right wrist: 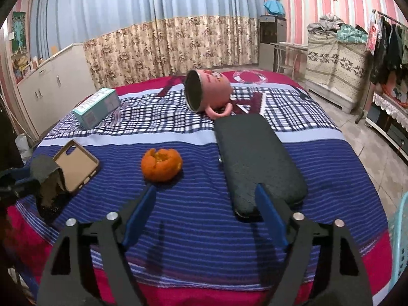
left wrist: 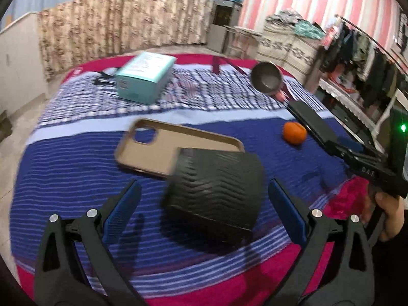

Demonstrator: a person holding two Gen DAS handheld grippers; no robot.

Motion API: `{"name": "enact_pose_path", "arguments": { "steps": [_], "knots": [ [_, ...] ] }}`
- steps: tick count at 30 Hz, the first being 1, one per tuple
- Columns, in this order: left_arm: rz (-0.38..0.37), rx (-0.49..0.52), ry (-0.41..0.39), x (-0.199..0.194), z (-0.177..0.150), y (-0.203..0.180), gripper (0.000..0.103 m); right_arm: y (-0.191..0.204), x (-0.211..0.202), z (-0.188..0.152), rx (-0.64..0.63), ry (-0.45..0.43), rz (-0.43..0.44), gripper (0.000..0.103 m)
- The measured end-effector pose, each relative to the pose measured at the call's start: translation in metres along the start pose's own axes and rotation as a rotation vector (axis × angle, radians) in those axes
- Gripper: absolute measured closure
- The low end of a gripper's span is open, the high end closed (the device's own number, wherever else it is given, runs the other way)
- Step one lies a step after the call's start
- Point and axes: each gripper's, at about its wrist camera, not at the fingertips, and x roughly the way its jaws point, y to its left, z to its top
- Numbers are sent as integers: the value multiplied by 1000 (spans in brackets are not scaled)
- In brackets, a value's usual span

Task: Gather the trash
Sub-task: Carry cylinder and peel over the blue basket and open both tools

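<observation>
While unclamped, black scrap between claw fingers

black jaws, blue pads, silver screws

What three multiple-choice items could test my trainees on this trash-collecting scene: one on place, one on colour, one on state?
1. Beside the long black case lies:
A. peeled orange rind
B. a spoon
C. a bottle

2. The rectangular carton is:
A. yellow
B. teal
C. black

3. The pink ceramic mug is:
A. upright
B. stacked
C. tipped on its side

A: the rind sits on the striped blanket left of the case.
B: its faces are teal.
C: its mouth faces sideways.
</observation>
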Motion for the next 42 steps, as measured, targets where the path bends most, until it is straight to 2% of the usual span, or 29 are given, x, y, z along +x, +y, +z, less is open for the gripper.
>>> {"name": "enact_pose_path", "arguments": {
  "steps": [2, 5, 6, 7, 11, 12, 14, 19, 22, 25, 29, 32, 36, 39, 42],
  "knots": [
    [-2, 33, 8, 7, -3, -9, 7, 8, 4, 2, -28, 1, 4, 23],
    [72, 110, 2, 17, -4, -21, 12, 19, 15, 7, -65, 11, 16, 23],
    [78, 111, 6, 17, -4, -21, 22, 24, 20, 10, -77, 22, 22, 23],
    [72, 105, 11, 17, -2, -19, 27, 28, 26, 13, -90, 36, 26, 23],
    [60, 72, -4, 9, 0, -8, 29, 39, 53, 23, -110, 97, 38, 25],
    [68, 74, -11, 6, 1, -7, 29, 40, 59, 25, -103, 114, 57, 29],
    [86, 71, -26, 0, 4, -4, 29, 42, 71, 25, -91, 163, 94, 61],
    [104, 61, -66, -9, 19, -5, 29, 39, 53, 18, -83, 113, 119, 72],
    [94, 64, -90, -13, 30, -18, 29, 30, 23, 15, -81, 51, 99, 73],
    [68, 94, -120, -16, 44, -44, 29, 7, -18, 12, -70, -11, 60, 73],
    [25, 155, -145, -15, 58, -94, 29, -40, -81, -4, -22, -77, -51, 73],
    [-35, 198, -158, -11, 65, -142, 29, -86, -123, -22, 35, -105, -160, 73],
    [-156, 256, -163, -4, 67, -216, 29, -152, -175, -49, 139, -130, -312, 73],
    [-255, 316, -188, -1, 63, -277, 29, -189, -207, -65, 193, -150, -413, 73],
    [-313, 383, -209, 4, 54, -331, 29, -216, -235, -79, 229, -185, -504, 73]
  ]
}}
